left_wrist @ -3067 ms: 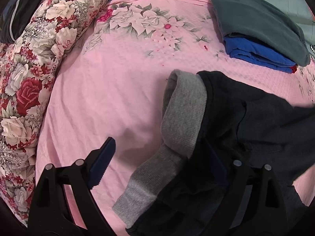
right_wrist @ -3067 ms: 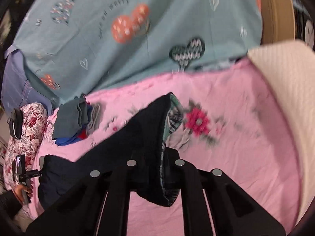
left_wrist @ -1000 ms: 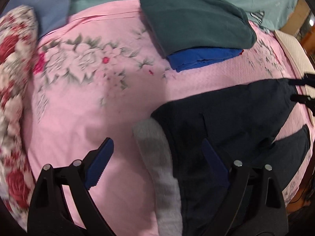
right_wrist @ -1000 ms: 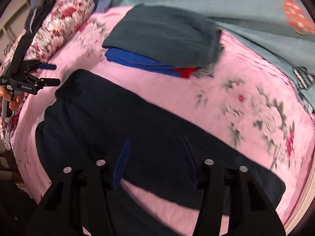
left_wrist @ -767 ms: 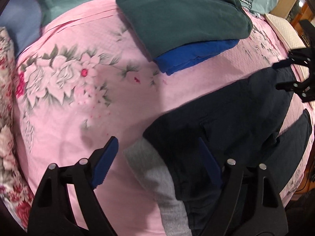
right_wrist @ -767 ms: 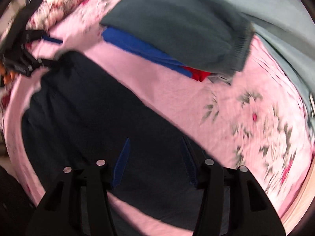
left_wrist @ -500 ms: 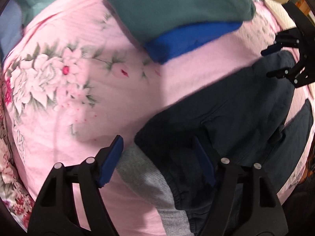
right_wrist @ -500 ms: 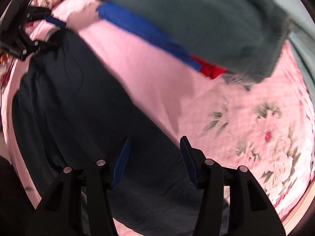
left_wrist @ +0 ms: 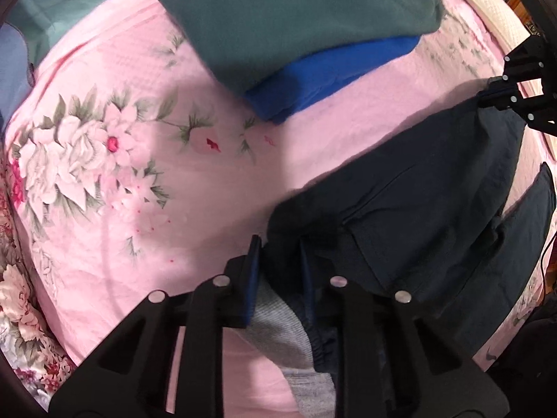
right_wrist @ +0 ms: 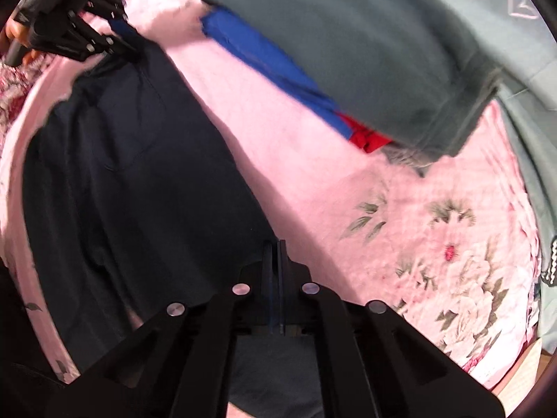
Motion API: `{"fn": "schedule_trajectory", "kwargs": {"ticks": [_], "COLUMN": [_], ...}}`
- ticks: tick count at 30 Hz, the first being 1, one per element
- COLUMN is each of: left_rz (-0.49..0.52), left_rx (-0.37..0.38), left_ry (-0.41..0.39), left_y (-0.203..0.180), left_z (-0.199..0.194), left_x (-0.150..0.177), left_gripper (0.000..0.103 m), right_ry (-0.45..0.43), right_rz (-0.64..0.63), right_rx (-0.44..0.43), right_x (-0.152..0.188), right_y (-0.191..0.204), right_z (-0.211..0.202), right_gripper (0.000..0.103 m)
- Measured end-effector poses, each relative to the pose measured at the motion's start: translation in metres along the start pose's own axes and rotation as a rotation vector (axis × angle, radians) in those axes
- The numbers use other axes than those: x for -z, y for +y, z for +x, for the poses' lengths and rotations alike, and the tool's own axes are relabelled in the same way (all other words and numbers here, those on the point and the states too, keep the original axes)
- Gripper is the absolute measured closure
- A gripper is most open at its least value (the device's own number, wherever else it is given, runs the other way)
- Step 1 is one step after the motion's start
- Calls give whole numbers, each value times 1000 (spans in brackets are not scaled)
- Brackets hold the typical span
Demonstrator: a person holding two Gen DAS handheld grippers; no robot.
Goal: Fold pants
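Dark navy pants spread on pink floral bed, lower right of left view. Left gripper just closed, pinching grey-lined waistband. Right gripper just clamped shut on pants' far edge. Folded clothes stack above.

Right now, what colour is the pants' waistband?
Grey, on the waistband; clearest in the left wrist view.
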State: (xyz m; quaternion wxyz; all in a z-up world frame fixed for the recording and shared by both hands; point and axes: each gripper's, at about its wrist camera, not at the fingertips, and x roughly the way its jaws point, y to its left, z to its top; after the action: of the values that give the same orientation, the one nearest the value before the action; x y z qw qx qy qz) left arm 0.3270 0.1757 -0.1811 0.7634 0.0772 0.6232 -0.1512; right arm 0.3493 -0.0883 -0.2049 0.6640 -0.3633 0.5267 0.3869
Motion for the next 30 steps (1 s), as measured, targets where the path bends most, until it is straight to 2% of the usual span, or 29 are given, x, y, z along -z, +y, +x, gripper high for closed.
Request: {"fn": "schedule_trajectory", "kwargs": {"ticks": [4,8,11,13,14,15,17,18,22,25,26,27,28,29,30], "left_rz": [26,66,129,164,170,169,154,146,102,87,87,87,88,87,87], "left_rx": [-10,7,-1,8,6,6,8,7,4,1,-5,-12,-16,-19,-30], "left_ry": [-89,-189,-233,-251,-255,-257,-257,-259,-263,-258,-255,-251,-247,-244,-243], "left_y": [-7,-22,-47,-61,-63,-66,-67,-68,-74,-74,-73,-74,-73,-73,-72], "left_z": [-39,-90,-113,-125,-127,-127,-128,-129,-127,-126,-125,-124,-124,-123,-123], "left_x": [12,40,61,82,88,97,99,101,104,103,102,102,101,100,100], "left_gripper": [84,84,84,84,84,84,84,84,84,84,84,84,84,84,84], "right_ry": [-79,-155,-162,-167,-160,-151,-187,-189,-114,-10,18,46,74,51,17], "right_rz": [-13,-45,-65,-50,-20,8,28,-8,-172,-212,-211,-200,-178,-152,-150], "right_rx": [8,12,2,56,63,62,99,103,183,120,103,90,82,80,83], "right_x": [17,37,51,57,56,54,51,46,24,11,8,8,9,12,17], "right_y": [14,44,72,81,76,74,68,68,64,54,51,50,50,51,56], "right_z": [-47,-94,-108,-98,-92,-87,-82,-74,-38,-3,9,16,20,14,4], "right_gripper": [103,103,103,103,96,65,37,34,34,34,37,68,86,95,99]}}
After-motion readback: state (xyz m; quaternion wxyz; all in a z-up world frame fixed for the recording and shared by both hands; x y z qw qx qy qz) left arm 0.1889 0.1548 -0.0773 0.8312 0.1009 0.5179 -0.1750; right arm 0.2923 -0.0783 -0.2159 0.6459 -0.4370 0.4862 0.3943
